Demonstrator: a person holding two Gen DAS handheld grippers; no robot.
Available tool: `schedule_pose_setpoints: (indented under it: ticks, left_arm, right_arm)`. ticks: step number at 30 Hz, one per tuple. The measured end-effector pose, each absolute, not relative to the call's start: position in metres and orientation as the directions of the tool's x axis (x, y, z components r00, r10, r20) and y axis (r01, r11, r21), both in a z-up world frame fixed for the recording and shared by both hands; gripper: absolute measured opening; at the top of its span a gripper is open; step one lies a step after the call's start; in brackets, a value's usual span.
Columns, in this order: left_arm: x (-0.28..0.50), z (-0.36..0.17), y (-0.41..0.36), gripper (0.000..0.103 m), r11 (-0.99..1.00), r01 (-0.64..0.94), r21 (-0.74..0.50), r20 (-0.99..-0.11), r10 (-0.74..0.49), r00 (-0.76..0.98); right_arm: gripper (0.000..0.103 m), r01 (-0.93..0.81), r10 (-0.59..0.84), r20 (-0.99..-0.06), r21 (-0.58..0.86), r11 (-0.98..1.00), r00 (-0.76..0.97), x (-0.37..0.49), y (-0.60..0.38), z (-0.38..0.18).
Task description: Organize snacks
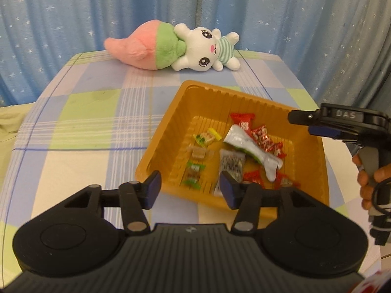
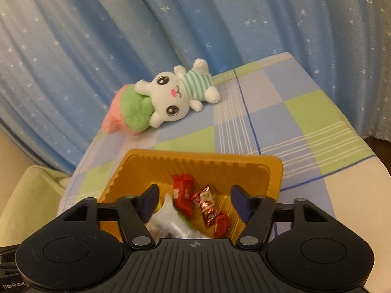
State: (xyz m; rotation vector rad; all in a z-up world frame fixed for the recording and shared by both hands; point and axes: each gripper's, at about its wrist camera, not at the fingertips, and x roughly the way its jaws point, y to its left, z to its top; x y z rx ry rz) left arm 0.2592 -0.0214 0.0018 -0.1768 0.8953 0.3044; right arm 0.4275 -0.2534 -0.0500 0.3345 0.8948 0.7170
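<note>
Right now your tray, an orange ribbed one, sits on the checked tablecloth and holds all the snacks. Red wrappers crowd its far and right parts, and more red ones lie at the near right. A silver pouch lies slantwise over them, with a dark speckled packet just beside it on the near side. Along the tray's left wall runs a row of small green-and-yellow candies and clear-wrapped ones.

Your left gripper hangs at the tray's near edge, jaws apart, nothing between the pads. Your right gripper hovers over the tray's near right part, jaws spread wide and empty; below them lie the red wrappers and the pouch. From the left wrist view you see that gripper's side and your hand on its handle, a cable looped by the fingers.

Beyond the tray, well apart from it, a plush rabbit lies on its side at the table's far edge, touching a pink-and-green plush. A starry blue curtain hangs behind.
</note>
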Motion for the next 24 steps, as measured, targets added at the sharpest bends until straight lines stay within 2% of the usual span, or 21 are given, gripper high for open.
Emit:
schedule_pose_setpoints:
  ticks: [5, 12, 15, 17, 24]
  left_arm:
    - [0.238, 0.008, -0.028, 0.072, 0.934, -0.355, -0.044, -0.801, 0.179, 0.571]
    - [0.206, 0.016, -0.031, 0.078, 0.939, -0.340, -0.048, -0.807, 0.164, 0.568]
    - [0.187, 0.019, -0.028, 0.084, 0.944, -0.327, -0.028, -0.804, 0.173, 0.569]
    - [0.172, 0.020, -0.026, 0.093, 0.945, -0.326, -0.007, -0.799, 0.191, 0.570]
    - [0.125, 0.015, -0.017, 0.097, 0.954, -0.297, 0.040, -0.813, 0.203, 0.545]
  right_arm:
    - [0.082, -0.446, 0.700, -0.582, 0.541, 0.713, 0.414, 0.394, -0.272, -0.038]
    - [0.089, -0.451, 0.680, -0.615, 0.514, 0.730, 0.400, 0.334, -0.287, -0.024]
    - [0.089, -0.446, 0.663, -0.631, 0.497, 0.745, 0.403, 0.305, -0.287, -0.020]
    - [0.089, -0.442, 0.653, -0.641, 0.488, 0.752, 0.402, 0.286, -0.285, -0.017]
    - [0.090, -0.437, 0.619, -0.674, 0.452, 0.778, 0.404, 0.222, -0.269, -0.009]
